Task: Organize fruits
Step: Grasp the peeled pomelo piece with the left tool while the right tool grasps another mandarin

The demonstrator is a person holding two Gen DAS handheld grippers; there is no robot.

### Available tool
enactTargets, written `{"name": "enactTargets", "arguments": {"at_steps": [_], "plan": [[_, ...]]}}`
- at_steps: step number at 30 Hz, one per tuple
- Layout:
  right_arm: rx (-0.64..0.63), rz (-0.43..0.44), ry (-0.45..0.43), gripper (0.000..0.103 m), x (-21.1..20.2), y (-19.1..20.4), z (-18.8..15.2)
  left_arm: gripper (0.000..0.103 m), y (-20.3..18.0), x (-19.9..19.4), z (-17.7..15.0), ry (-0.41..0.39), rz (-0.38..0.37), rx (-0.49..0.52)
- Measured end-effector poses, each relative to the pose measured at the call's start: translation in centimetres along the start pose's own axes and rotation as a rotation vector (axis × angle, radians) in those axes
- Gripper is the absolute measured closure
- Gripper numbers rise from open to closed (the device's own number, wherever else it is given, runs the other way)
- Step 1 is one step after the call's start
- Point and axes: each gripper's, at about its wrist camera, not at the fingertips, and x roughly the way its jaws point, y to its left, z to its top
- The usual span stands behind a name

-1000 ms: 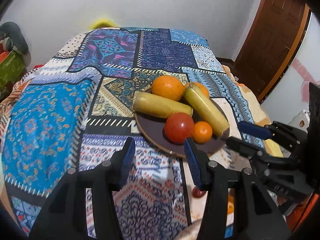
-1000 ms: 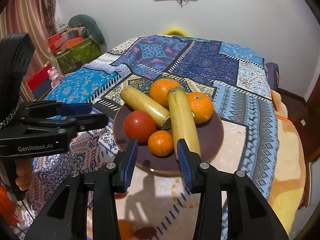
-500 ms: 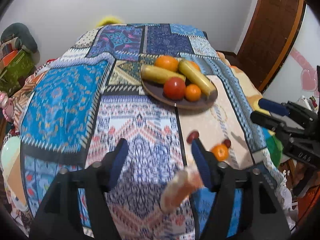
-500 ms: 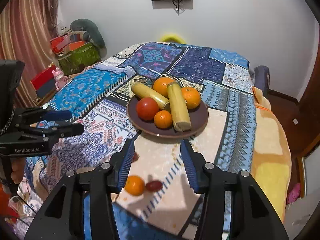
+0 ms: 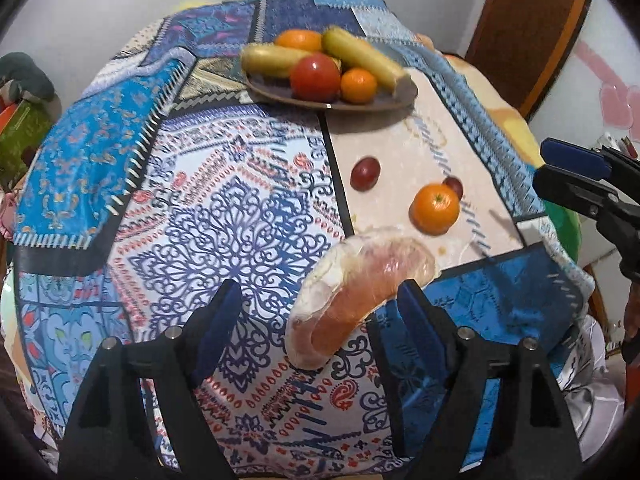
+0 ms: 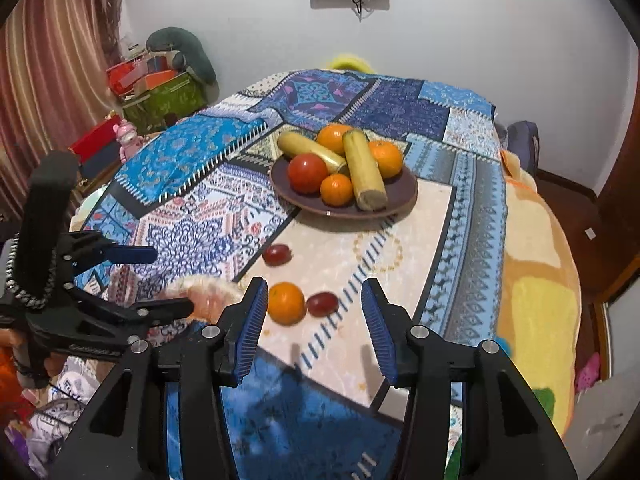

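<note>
Left wrist view has the left gripper (image 5: 316, 316) spread wide and holding nothing, with a plastic-wrapped pinkish fruit wedge (image 5: 356, 300) lying between its fingers, closer to the right one. The right gripper (image 6: 314, 320) is likewise parted and empty, hanging over a loose orange (image 6: 286, 303) and a dark red grape (image 6: 322, 304) just beside it; a second grape (image 6: 277, 255) sits a little farther on, toward the plate (image 6: 404, 196). That plate already carries two bananas, a tomato and three oranges, heaped toward its left and far side, so the open spot is its near-right part. My worry is the wrap: it looks slick and loose, and I would guess a pinch on film alone would let the wedge slide out, or bruise it if squeezed hard. The orange and grapes are round on a soft patterned bedcover (image 5: 224, 216), so a nudge from a finger could send them rolling, and the cover falls away at its edge close by on the near and right sides, with clutter on the floor below. The two grippers are also near each other, the left one showing at the left of the right wrist view, so reaching at once risks a knock. Open room lies on the left and far stretches of the cover.
</note>
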Motion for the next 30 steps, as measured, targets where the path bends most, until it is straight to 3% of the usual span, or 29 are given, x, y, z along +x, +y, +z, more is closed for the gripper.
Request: {"name": "enactTargets", "arguments": {"at_steps": [6, 9, 13, 16, 18, 20, 30], "plan": [[0.026, 0.013, 0.050, 0.058, 1.5, -0.3, -1.4, 0.023, -0.7, 1.9, -0.4, 0.045, -0.030, 0.047], [0.028, 0.021, 0.065, 0.058, 2.0, -0.2, -1.7, 0.020, -1.1, 2.3, -0.4, 0.026, -0.019, 0.072], [0.027, 0.034, 0.083, 0.058, 2.8, -0.1, -1.9, 0.020, -0.6, 3.0, 0.3, 0.006, -0.004, 0.026], [0.025, 0.058, 0.104, 0.058, 3.6, 0.2, -2.1, 0.031, 0.1, 3.3, 1.1, 0.000, 0.030, -0.046], [0.022, 0.084, 0.112, 0.058, 4.0, 0.5, -2.1, 0.045, 0.7, 3.4, 1.6, -0.003, 0.046, -0.098], [0.009, 0.100, 0.120, 0.065, 4.4, 1.0, -2.1, 0.050, 1.2, 3.3, 1.8, -0.004, 0.040, -0.127], [0.010, 0.123, 0.154, 0.068, 7.0, 1.6, -1.7, 0.052, 1.7, 2.9, 1.1, 0.001, -0.017, -0.073]]}}
